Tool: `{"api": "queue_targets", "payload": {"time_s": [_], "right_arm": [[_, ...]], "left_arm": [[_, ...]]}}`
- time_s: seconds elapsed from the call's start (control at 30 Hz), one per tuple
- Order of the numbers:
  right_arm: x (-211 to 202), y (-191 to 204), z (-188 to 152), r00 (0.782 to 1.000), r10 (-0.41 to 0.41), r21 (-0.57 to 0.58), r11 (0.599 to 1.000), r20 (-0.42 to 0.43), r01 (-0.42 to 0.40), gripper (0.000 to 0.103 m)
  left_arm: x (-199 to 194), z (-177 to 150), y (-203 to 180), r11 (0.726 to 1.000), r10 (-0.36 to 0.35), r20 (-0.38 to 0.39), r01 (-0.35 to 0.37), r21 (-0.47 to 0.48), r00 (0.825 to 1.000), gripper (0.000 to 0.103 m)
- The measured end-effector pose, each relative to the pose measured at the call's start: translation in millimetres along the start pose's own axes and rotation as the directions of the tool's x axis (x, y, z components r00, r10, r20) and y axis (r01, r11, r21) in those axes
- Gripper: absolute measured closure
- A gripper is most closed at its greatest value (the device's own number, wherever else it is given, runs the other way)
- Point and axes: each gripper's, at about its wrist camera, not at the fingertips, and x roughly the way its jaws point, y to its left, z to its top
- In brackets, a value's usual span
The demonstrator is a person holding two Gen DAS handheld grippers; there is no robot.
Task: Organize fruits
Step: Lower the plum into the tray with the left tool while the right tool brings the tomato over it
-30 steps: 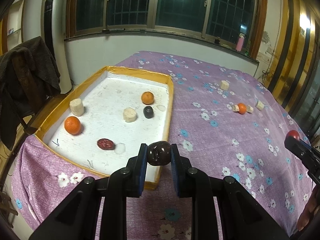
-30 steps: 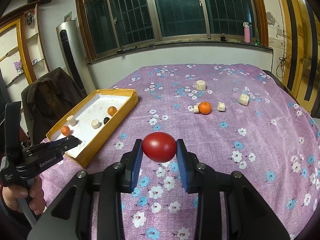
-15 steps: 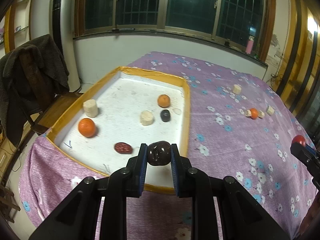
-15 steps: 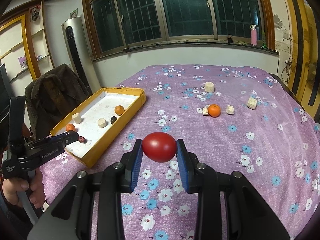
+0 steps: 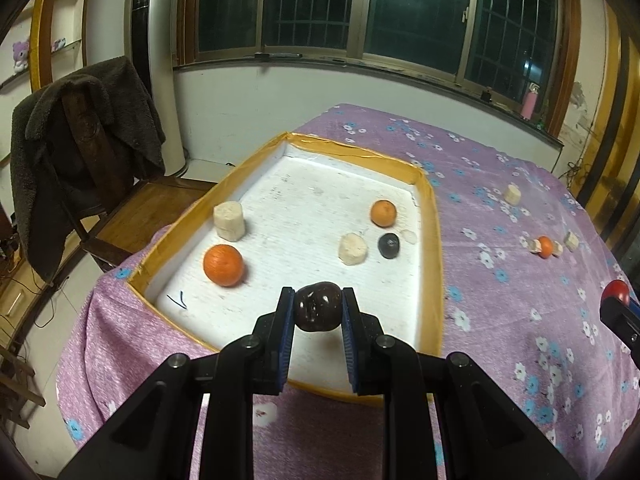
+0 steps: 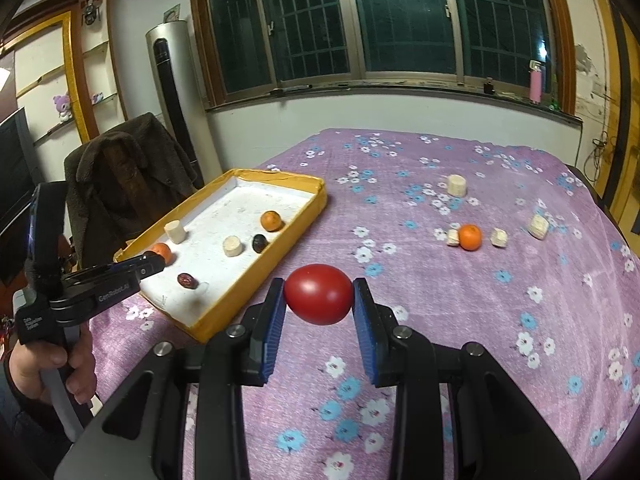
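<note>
Tray (image 5: 434,240) drop next: left claw (image 5: 318,312) clamped on dark fruit (image 5: 318,312); lower onto bare patch, release gently (avoid rolling). Right claw (image 6: 319,296) clamped on red fruit (image 6: 319,294), waiting.

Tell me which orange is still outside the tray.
The orange on the purple floral cloth, flanked by two pale chunks. The other two oranges lie inside the yellow-rimmed tray.

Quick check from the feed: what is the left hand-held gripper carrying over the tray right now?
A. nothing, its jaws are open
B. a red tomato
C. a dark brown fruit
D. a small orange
C. In the left wrist view, the left hand-held gripper is shut on a dark brown fruit above the near end of the yellow-rimmed tray; the red tomato is in the right hand-held gripper.
</note>
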Motion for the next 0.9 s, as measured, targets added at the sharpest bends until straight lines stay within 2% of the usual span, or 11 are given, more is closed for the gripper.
{"api": "queue_targets", "payload": {"time_s": [0.5,0.9], "right_arm": [[41,41,27,0.998,0.062,-0.076,0.995,-0.031,-0.065,0.068],[112,65,58,0.989,0.094,-0.097,0.99,-0.113,-0.105,0.068]], "left_arm": [[12,13,19,0.997,0.07,-0.005,-0.07,-0.018,0.998,0.082],[35,24,33,0.995,0.09,-0.039,-0.091,-0.04,0.995,0.082]]}}
